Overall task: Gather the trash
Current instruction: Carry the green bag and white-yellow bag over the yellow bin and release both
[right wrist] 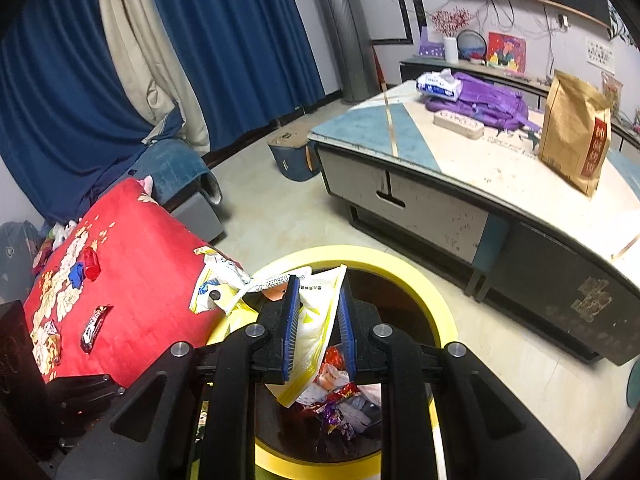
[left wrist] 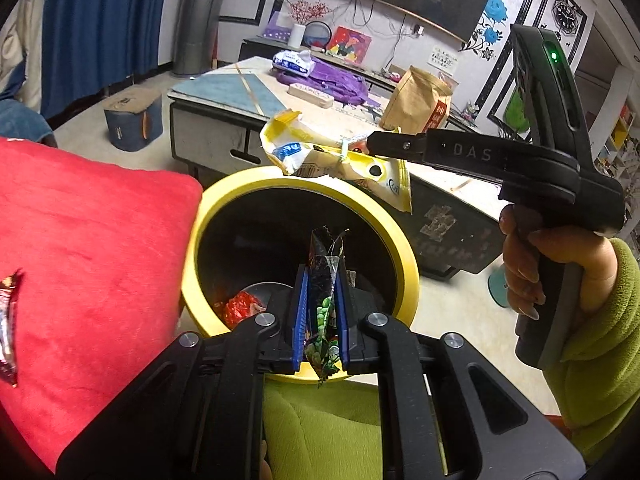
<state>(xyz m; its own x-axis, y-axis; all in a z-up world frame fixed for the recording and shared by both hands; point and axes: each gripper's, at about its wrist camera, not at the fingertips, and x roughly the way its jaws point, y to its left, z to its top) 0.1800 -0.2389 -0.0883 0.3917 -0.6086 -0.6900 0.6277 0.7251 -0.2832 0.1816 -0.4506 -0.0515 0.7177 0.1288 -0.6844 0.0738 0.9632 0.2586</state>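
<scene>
My left gripper (left wrist: 322, 304) and right gripper (right wrist: 318, 320) are matte black, each with 2 blue ribbed pads and round silver screws. "DAS" marks one finger; my sleeve (left wrist: 600, 360) is lime-green fleece.

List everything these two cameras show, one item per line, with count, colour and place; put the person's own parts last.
trash bin: one, yellow rim, black inside, on floor below both grippers
dark wrapper: one, black-green, in left gripper above bin
yellow bag: one, yellow-white, in right gripper above bin
trash in bin: several pieces, red and mixed
red cushion: one, beside bin
wrappers on cushion: several, mixed
low table: one, white-blue top
brown paper bag: one, on table
purple bag: one, on table
tissue pack: one, white-blue
curtains: blue
left gripper: shut on wrapper
right gripper: shut on bag
hand: one, green sleeve
</scene>
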